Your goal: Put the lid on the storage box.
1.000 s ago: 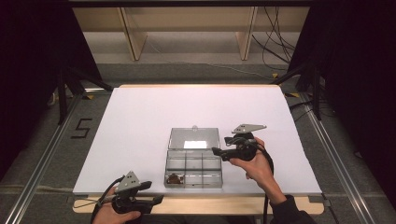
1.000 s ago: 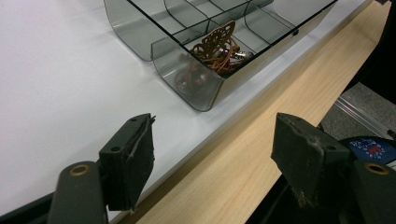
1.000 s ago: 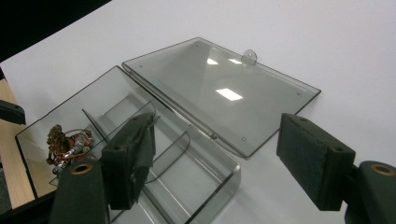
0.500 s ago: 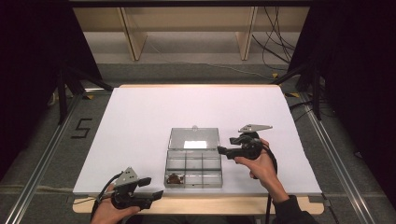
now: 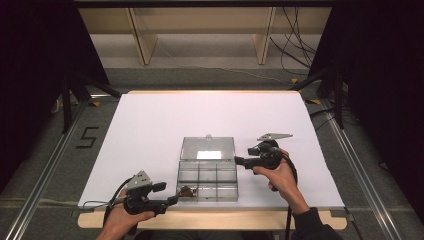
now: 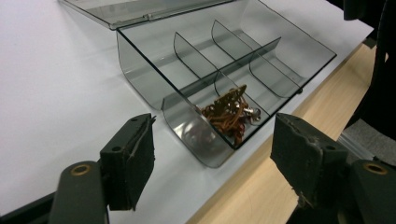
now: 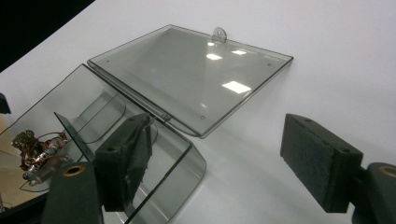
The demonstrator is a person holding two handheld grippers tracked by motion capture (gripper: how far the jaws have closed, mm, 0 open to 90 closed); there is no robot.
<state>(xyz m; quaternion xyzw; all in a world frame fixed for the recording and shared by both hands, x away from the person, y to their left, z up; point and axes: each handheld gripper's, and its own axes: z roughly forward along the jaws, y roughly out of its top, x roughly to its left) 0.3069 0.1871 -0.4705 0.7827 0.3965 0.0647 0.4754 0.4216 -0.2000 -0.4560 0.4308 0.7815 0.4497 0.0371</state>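
Left gripper (image 5: 172, 200): you hold it low at the near-left edge of the table, jaws pointing right toward the near-left corner of the box; the jaws are spread wide with nothing between them, and the pads (image 6: 135, 165) look worn
Table (image 5: 150, 125): white sheet over a wooden top, whose bare strip shows along your near edge
Clear box (image 5: 207, 180): it sits on the white sheet near the front edge, between your two grippers, closer to the right one; it is divided into six compartments by one long wall and two cross walls
Jewellery tangle (image 5: 188, 190): a brownish knot of chain and small metal pieces lies in the near-left compartment, the one nearest your left gripper; in the left gripper view it (image 6: 229, 112) rests against the front wall, just beyond the open jaws
Lid (image 5: 207, 148): hinged open, lying flat on the sheet behind the box, with a small hanging tab (image 7: 218, 34) at its far edge
Right gripper (image 5: 237, 160): you hold it just beside the right side of the box, at about the hinge line, pointing left; its jaws are parted wide and empty, one pad (image 7: 128, 158) over the right end of the box, the other over bare sheet
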